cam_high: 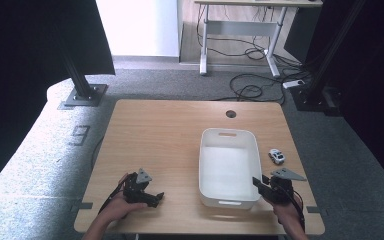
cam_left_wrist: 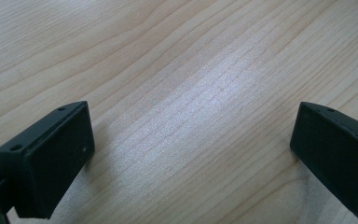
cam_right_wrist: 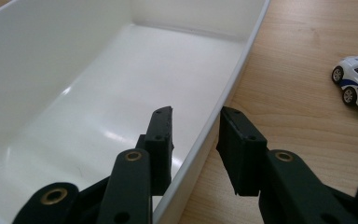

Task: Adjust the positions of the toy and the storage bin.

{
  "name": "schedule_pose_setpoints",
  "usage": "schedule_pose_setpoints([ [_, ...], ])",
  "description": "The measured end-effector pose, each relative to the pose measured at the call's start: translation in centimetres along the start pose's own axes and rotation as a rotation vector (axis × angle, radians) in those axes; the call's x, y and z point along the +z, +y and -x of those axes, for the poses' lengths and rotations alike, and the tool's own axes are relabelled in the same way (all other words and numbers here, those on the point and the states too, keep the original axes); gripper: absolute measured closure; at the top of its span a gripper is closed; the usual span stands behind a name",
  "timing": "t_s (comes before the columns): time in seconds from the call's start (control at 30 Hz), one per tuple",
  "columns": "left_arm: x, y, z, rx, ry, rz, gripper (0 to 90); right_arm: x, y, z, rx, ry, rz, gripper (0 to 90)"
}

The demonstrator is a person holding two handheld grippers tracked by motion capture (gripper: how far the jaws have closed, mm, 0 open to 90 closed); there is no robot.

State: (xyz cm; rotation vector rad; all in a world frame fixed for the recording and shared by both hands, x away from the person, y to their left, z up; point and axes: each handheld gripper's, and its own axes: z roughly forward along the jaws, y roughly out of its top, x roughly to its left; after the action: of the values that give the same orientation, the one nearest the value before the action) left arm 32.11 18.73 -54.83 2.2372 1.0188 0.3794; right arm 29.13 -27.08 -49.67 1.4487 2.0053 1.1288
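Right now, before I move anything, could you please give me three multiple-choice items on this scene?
1. Where is the toy car?
A. inside the white bin
B. on the table, right of the bin
C. between the left jaws

2. What colour is the bin?
A. blue
B. white
C. black

3. How does the left hand-held gripper stand?
A. open, with nothing between its jaws
B. shut on the car
C. shut on the bin

Answers:
1 B, as the car sits on bare wood beside the bin's right wall.
2 B, as its walls and floor are white.
3 A, as only bare tabletop lies between its wide-apart jaws.
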Motion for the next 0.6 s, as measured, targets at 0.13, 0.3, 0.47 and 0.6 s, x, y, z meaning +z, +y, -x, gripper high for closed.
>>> schedule_pose_setpoints([
  [0.13, 0.0, 0.0, 0.0, 0.001, 0.000, -0.001, 0.0, 0.1, 0.0, -0.3, 0.005, -0.005, -0.001, 65.0],
  [0.3, 0.0, 0.0, 0.0, 0.001, 0.000, -0.001, 0.0, 0.2, 0.1, -0.7, 0.007, 0.005, -0.003, 64.1],
  [0.47, 0.0, 0.0, 0.0, 0.001, 0.000, -0.001, 0.0, 0.5, 0.1, -1.1, 0.020, 0.010, -0.002, 63.8],
  [0.6, 0.0, 0.0, 0.0, 0.000, 0.001, -0.001, 0.0, 0.7, 0.1, -1.4, 0.032, 0.001, 0.005, 63.9],
])
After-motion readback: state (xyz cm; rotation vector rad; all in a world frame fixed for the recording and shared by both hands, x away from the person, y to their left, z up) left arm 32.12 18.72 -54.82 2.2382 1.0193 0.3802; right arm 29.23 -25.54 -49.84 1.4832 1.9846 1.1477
